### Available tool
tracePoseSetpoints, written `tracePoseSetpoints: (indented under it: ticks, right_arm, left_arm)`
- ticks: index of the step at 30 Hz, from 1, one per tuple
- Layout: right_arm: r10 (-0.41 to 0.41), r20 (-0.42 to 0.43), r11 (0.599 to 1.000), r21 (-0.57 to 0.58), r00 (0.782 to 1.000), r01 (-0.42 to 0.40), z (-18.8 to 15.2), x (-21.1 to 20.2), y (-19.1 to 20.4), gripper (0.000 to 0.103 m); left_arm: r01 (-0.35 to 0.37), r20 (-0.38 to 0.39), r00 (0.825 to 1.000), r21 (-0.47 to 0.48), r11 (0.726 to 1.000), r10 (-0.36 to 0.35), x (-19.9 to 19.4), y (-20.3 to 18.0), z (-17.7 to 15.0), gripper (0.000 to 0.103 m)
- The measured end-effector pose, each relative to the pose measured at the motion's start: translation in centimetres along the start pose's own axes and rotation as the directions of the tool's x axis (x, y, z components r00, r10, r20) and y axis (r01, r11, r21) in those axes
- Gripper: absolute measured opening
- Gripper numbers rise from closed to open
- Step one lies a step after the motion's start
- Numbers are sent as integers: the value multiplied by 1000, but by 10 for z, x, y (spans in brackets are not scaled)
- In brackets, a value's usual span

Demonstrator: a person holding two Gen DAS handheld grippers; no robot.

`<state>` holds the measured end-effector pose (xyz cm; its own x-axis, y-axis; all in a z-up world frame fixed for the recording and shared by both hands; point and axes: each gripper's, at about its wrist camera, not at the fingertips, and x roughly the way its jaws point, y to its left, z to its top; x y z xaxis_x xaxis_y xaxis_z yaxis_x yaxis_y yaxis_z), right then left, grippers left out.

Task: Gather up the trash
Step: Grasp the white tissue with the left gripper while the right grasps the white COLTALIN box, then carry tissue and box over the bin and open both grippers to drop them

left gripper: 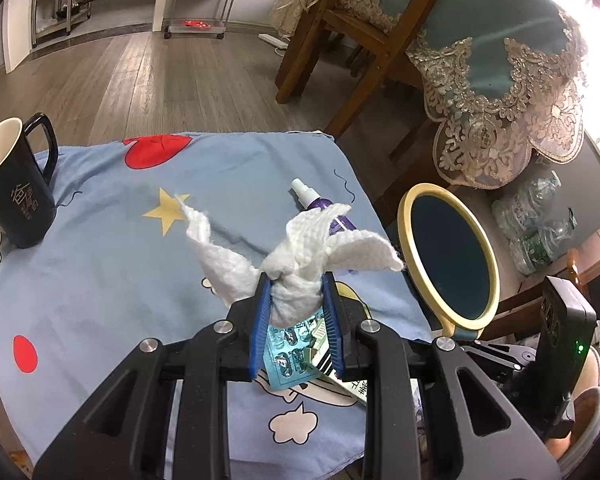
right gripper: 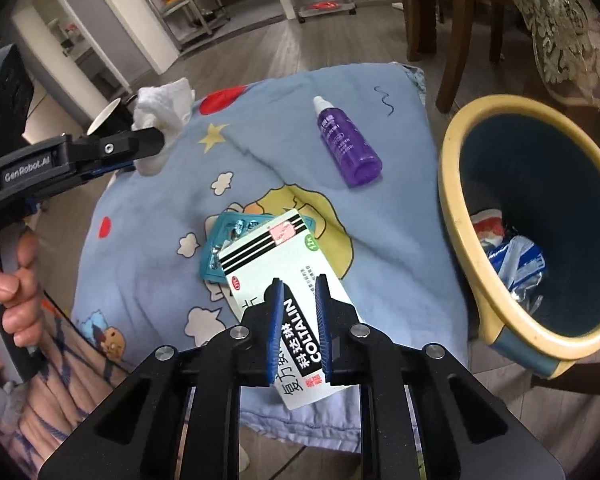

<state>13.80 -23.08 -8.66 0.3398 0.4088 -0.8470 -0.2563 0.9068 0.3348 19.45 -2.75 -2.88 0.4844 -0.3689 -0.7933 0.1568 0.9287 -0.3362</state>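
Note:
My left gripper (left gripper: 296, 286) is shut on a crumpled white tissue (left gripper: 300, 256) and holds it above the blue cartoon cloth (left gripper: 112, 280). The tissue (right gripper: 162, 106) and left gripper (right gripper: 156, 142) also show at the left of the right wrist view. My right gripper (right gripper: 298, 282) is open, its jaws hovering over a white COLTALIN medicine box (right gripper: 278, 268) that lies on a teal blister pack (right gripper: 220, 240). A purple spray bottle (right gripper: 346, 140) lies on the cloth farther back. The yellow-rimmed trash bin (right gripper: 460, 216) stands at the right with wrappers inside.
A black mug (left gripper: 16, 188) stands at the cloth's left edge. A wooden chair (left gripper: 352, 28) and a lace-trimmed tablecloth (left gripper: 500, 80) are behind. Plastic bottles (left gripper: 536, 220) lie beyond the bin (left gripper: 410, 248). Metal shelves (left gripper: 198, 0) stand on the far floor.

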Motion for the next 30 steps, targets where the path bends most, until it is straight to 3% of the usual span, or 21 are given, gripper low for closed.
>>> tracePoseSetpoints:
  ticks: [1,3,7,9,12,19,24,30]
  right_arm:
    - [-1,-5,1000,9,1000,1,0,1,-1,36]
    - [-7,-1,1000,-8,1000,7,-1,1,2,58]
    - [-56,-43,991,-126,997,50,-2,16,15,62]
    - [-83,-66,981,-184,994,69,-3,26,20,74]
    - [-107,-99,962,-261,989,78,-5,38,27,78]
    - [-130,-130,944,-320,983,82,-9,55,30,76]
    - [-91,-82,950,-305,992,62,-9,38,30,75]
    - [-14,17,982,-190,1000,17,2,-2,17,75]
  left_arm:
    - [0,0,1000,-3,1000,0,0,1,0,25]
    - [-1,1,1000,-4,1000,1,-1,2,-1,25]
    - [1,-4,1000,-7,1000,-2,0,5,-1,25]
    - [3,-5,1000,-8,1000,-3,0,5,-2,25]
    - [2,-5,1000,-10,1000,-2,0,6,-2,25]
    - [-3,-10,1000,-12,1000,2,1,7,-3,25]
    - [-3,-6,1000,-19,1000,3,1,8,-3,25]
    - [6,-1,1000,-17,1000,-6,1,6,-2,25]
